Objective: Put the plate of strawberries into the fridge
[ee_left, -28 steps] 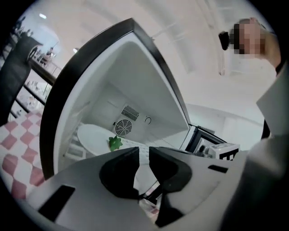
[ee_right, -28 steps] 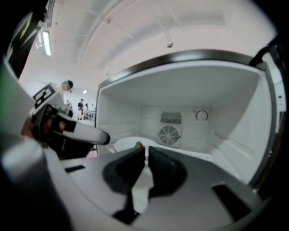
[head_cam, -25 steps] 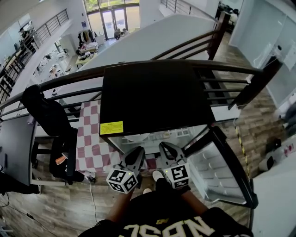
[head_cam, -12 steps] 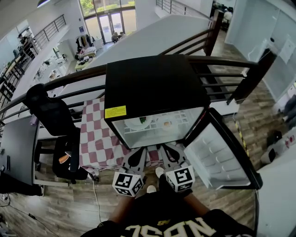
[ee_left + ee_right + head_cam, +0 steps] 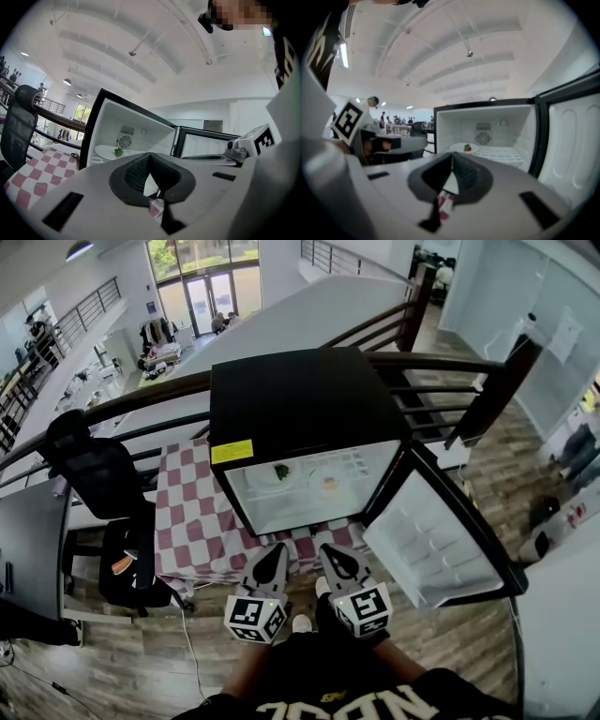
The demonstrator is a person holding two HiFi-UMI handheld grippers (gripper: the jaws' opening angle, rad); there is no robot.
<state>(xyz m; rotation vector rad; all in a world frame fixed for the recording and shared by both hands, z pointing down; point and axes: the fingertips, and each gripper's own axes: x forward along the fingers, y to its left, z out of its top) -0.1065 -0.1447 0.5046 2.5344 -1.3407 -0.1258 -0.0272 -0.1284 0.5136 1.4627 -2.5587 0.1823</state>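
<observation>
A white plate with a strawberry (image 5: 273, 472) sits on the left of the shelf inside the open black mini fridge (image 5: 300, 409). It also shows as the plate (image 5: 108, 151) in the left gripper view and the plate (image 5: 464, 148) in the right gripper view. My left gripper (image 5: 278, 548) and right gripper (image 5: 328, 549) hang side by side in front of the fridge opening, a short way back from it. Both point at the fridge. The left gripper (image 5: 150, 156) is shut with nothing in it, and the right gripper (image 5: 452, 155) is shut and empty too.
The fridge door (image 5: 441, 545) stands swung out to the right. A small pale item (image 5: 330, 484) lies on the shelf right of the plate. The fridge stands on a table with a red-and-white checked cloth (image 5: 192, 512). A black office chair (image 5: 98, 474) is at the left, a railing (image 5: 141, 399) behind.
Both grippers have drawn back from the fridge opening toward the person. The view has pulled back too, so more of the fridge's inside and the plate shows.
</observation>
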